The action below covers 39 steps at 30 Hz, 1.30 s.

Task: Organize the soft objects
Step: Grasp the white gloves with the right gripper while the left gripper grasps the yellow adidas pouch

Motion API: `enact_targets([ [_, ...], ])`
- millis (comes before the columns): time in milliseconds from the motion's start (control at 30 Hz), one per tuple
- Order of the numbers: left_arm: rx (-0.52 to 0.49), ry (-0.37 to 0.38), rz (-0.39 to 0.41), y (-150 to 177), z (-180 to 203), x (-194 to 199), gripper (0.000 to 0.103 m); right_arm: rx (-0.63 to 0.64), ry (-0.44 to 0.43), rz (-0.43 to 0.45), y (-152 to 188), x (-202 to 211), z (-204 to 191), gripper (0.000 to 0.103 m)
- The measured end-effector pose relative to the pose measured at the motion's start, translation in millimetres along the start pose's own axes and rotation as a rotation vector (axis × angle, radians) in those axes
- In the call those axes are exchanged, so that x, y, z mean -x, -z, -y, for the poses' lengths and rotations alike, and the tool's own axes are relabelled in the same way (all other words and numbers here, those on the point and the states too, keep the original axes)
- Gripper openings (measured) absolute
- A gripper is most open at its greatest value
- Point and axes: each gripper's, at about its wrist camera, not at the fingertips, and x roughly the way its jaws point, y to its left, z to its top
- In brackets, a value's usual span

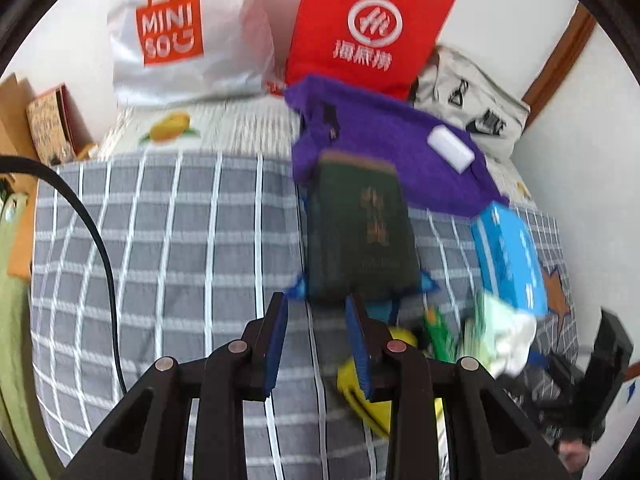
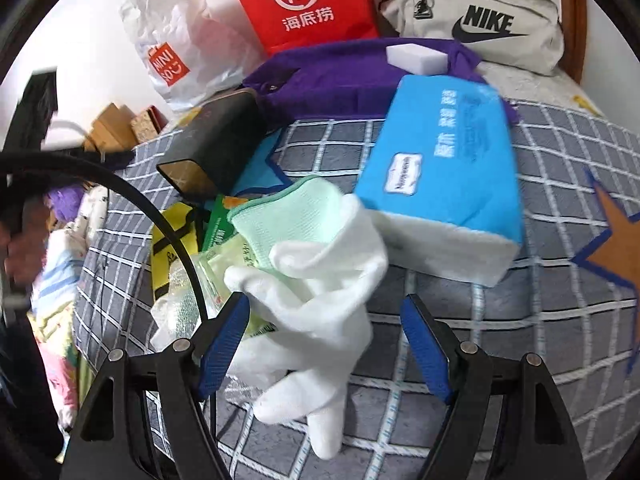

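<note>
In the left wrist view motion blur smears the gold lettering on the dark green box [image 1: 360, 228] past reading, and the yellow item [image 1: 360, 392] lies largely hidden behind the left hand-held gripper [image 1: 316, 312], so its kind cannot be told. In the right wrist view the white glove [image 2: 320, 320] covers most of the clear packet [image 2: 180, 300] and the green packet [image 2: 218, 220]. The orange star [image 2: 616, 248] on the bed cover is cut off by the lens edge.

At the top of the frame, a white Miniso bag [image 1: 176, 40], red paper bag [image 1: 368, 32] and grey Nike bag [image 2: 480, 20] line the wall; cardboard boxes [image 1: 48, 128] sit far left.
</note>
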Motion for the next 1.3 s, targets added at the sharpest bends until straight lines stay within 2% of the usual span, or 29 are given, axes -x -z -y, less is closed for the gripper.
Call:
enact_targets([
  [100,0.007,0.007,0.002,21,1,-1,0.029,-0.030,-0.042,0.024,-2,-7,4,0.076],
  [133,0.016,0.012,-0.001,28,1,-2,0.029,-0.035,-0.057,0.043,-2,-8,5,0.071],
  [167,0.022,0.021,-0.005,33,2,-3,0.029,-0.039,-0.065,0.056,-3,-10,6,0.061],
  [267,0.058,0.050,-0.007,50,5,-9,0.042,-0.058,-0.133,0.081,-3,-11,5,0.038],
  [367,0.068,0.078,-0.028,61,14,-18,0.045,-0.041,-0.125,0.111,-1,-7,0,0.025],
  [467,0.091,0.095,-0.036,68,24,-25,0.046,-0.050,-0.143,0.120,3,0,1,0.021],
  [600,0.143,0.095,-0.049,72,34,-36,0.061,-0.042,-0.122,0.131,8,9,4,0.020],
  [733,0.198,0.071,-0.043,75,40,-39,0.070,0.006,-0.001,0.131,15,15,10,0.020],
  [900,0.241,0.037,-0.084,74,49,-51,0.071,0.014,0.061,0.141,24,23,26,0.020],
  [1033,0.252,0.001,-0.073,73,57,-54,0.074,0.017,0.079,0.124,28,10,31,0.020],
  [1133,0.301,-0.007,-0.064,71,57,-55,0.077,0.036,0.101,0.127,29,2,30,0.020],
  [1300,0.294,-0.063,-0.074,67,68,-63,0.083,0.051,0.114,0.172,33,-3,30,0.020],
])
